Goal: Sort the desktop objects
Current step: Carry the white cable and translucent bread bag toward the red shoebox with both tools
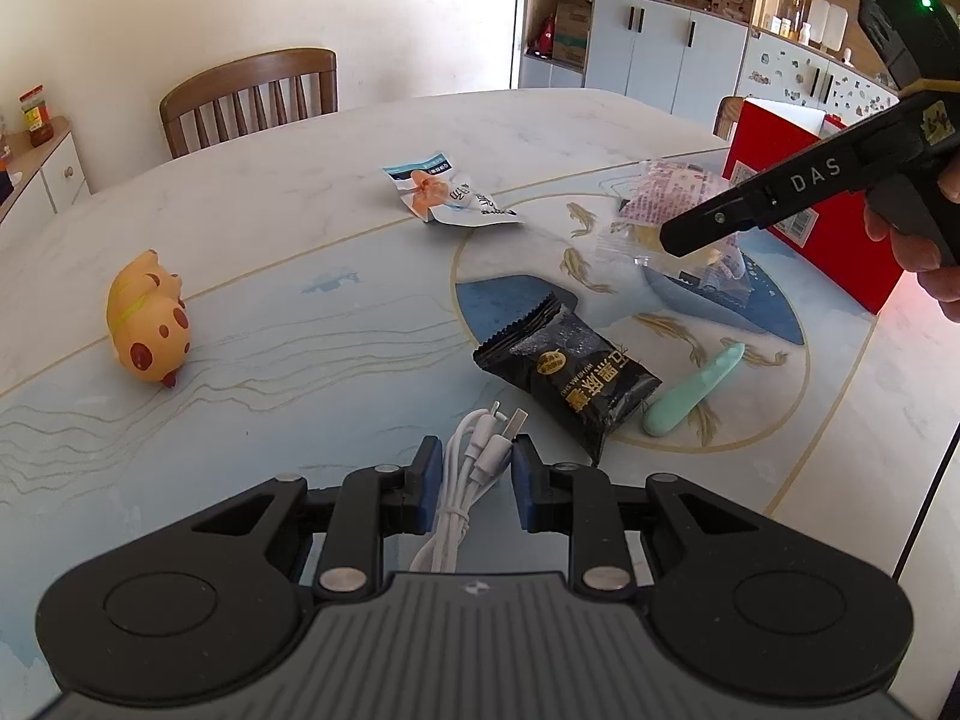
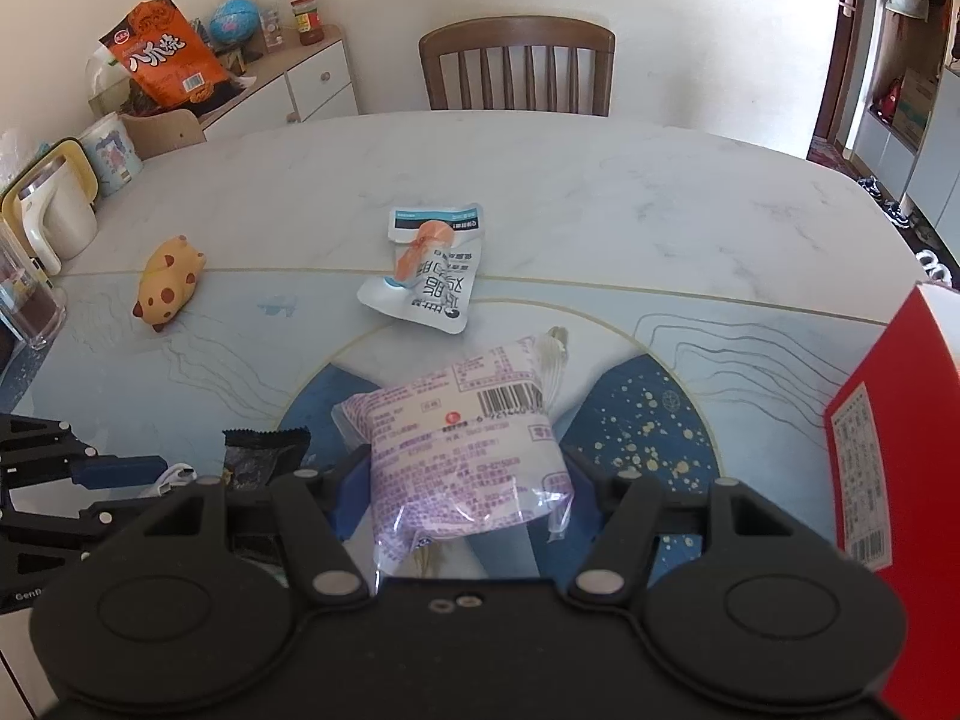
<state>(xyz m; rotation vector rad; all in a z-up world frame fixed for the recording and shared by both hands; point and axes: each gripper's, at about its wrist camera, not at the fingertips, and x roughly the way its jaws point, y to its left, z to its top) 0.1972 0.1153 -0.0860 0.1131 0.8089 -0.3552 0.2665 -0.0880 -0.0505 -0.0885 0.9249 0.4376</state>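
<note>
My left gripper (image 1: 477, 468) has its blue pads around a bundled white USB cable (image 1: 474, 468), closed against it near the table surface. My right gripper (image 2: 465, 480) is shut on a clear pink-printed snack bag (image 2: 468, 450); in the left wrist view that bag (image 1: 666, 192) hangs above the table under the right gripper's black finger (image 1: 714, 222). On the table lie a black snack packet (image 1: 576, 378), a mint green tube (image 1: 696, 390), a white and blue pouch (image 1: 450, 192) and an orange toy pig (image 1: 150, 318).
A red box (image 1: 798, 204) stands at the table's right side, also in the right wrist view (image 2: 888, 450). A wooden chair (image 2: 516, 63) stands behind the table. Cups and a jug (image 2: 54, 210) crowd the left edge.
</note>
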